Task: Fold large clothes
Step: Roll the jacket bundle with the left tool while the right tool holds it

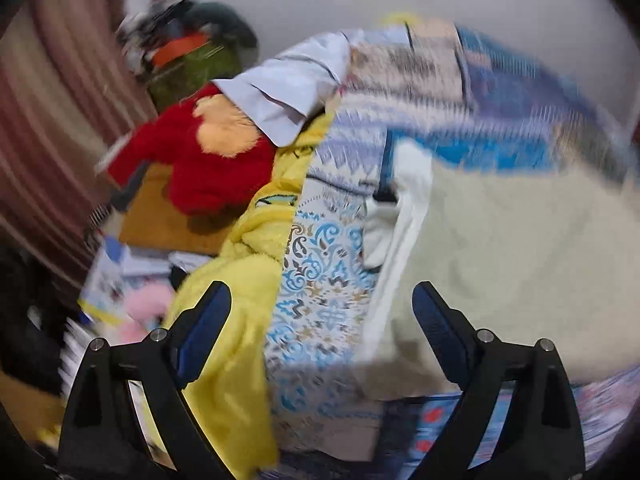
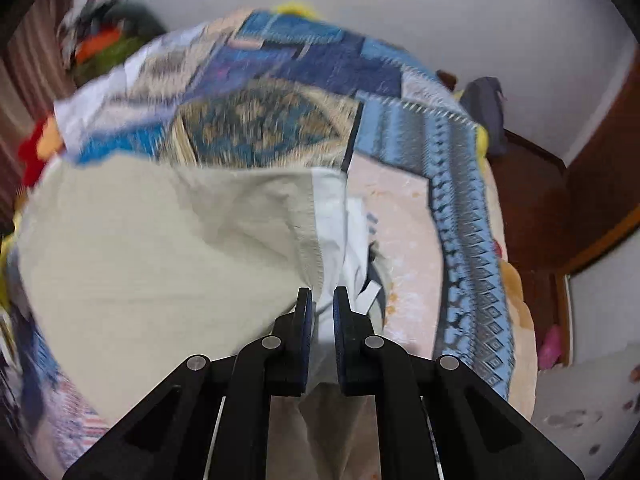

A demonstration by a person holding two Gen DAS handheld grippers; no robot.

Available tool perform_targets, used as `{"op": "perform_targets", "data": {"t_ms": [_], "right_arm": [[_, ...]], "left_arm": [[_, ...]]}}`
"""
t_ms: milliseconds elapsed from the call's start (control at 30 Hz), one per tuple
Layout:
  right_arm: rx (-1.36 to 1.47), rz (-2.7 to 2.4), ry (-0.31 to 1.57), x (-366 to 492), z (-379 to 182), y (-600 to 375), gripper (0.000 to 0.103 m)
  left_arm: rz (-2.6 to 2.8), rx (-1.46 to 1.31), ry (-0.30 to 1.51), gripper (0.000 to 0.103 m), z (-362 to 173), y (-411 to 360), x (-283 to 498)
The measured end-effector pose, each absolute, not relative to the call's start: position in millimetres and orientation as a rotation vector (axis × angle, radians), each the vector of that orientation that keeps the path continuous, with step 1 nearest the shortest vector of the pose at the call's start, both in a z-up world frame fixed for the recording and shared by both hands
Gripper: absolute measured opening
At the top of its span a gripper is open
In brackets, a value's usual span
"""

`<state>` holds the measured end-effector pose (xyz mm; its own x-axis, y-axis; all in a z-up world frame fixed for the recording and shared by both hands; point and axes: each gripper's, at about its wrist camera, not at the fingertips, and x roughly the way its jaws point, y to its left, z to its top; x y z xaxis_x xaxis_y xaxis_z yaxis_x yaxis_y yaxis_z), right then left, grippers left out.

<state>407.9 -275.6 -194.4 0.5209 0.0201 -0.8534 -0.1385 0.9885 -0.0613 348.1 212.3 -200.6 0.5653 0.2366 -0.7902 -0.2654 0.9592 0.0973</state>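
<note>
A large cream garment (image 2: 160,248) lies spread on a bed with a blue patterned cover (image 2: 288,80). My right gripper (image 2: 323,300) is shut on the garment's hemmed edge, with white lining (image 2: 332,216) bunched just beyond the fingers. In the left wrist view the same cream garment (image 1: 504,256) lies at the right, its white edge (image 1: 404,224) toward the middle. My left gripper (image 1: 322,300) is open and empty, above the bed cover (image 1: 320,280) beside the garment's edge. Both views are blurred.
A yellow plush blanket (image 1: 244,288) hangs at the bed's left side. A red plush toy (image 1: 204,156), a pale folded cloth (image 1: 288,92), boxes and a clothes pile (image 1: 188,48) lie left. A brown wooden bed frame (image 2: 532,208) is at the right.
</note>
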Motion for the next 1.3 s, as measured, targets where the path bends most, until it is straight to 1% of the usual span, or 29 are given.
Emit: {"op": "perform_targets", "data": {"t_ms": [67, 133, 300, 433, 500, 600, 700, 800, 967, 1033, 1100, 1133, 1233, 1300], "right_arm": [[-0.093, 0.129, 0.978, 401, -178, -269, 0.006], [-0.079, 0.185, 0.947, 394, -166, -252, 0.006], [-0.084, 0.348, 0.914, 388, -159, -191, 0.006], [-0.104, 0.443, 0.955, 390, -178, -143, 0.006], [-0.128, 0.488, 1.006, 393, -197, -119, 0.006], [-0.192, 0.526, 1.104, 399, -230, -92, 0.006], [-0.242, 0.535, 1.181, 404, -263, -81, 0.006], [-0.244, 0.563, 1.176, 404, -268, -82, 0.006], [-0.168, 0.603, 1.218, 413, -272, -94, 0.006], [-0.148, 0.611, 1.213, 413, -273, -95, 0.006], [-0.135, 0.618, 1.21, 411, -276, -97, 0.006], [-0.127, 0.623, 1.21, 411, -276, -97, 0.006], [-0.088, 0.626, 1.216, 410, -277, -100, 0.006], [-0.073, 0.625, 1.22, 410, -277, -102, 0.006]], "left_arm": [[0.27, -0.153, 0.896, 0.093, -192, 216, 335], [0.225, -0.282, 0.908, 0.093, -195, 213, 324], [0.062, -0.545, 1.013, 0.093, -242, 188, 313], [-0.013, -0.807, 1.044, 0.092, -279, 182, 310], [-0.106, -1.013, 1.028, 0.092, -299, 183, 314], [-0.137, -1.181, 1.024, 0.092, -321, 184, 325], [-0.098, -1.209, 1.039, 0.093, -339, 183, 341], [-0.054, -1.167, 1.071, 0.093, -354, 177, 365], [0.044, -1.071, 1.05, 0.093, -341, 164, 407], [0.125, -0.957, 1.025, 0.088, -333, 154, 423], [0.216, -0.827, 0.994, 0.077, -319, 146, 431], [0.26, -0.775, 0.979, 0.074, -313, 142, 435], [0.315, -0.795, 0.97, 0.056, -309, 141, 438], [0.331, -0.793, 0.983, 0.026, -303, 141, 438]]}}
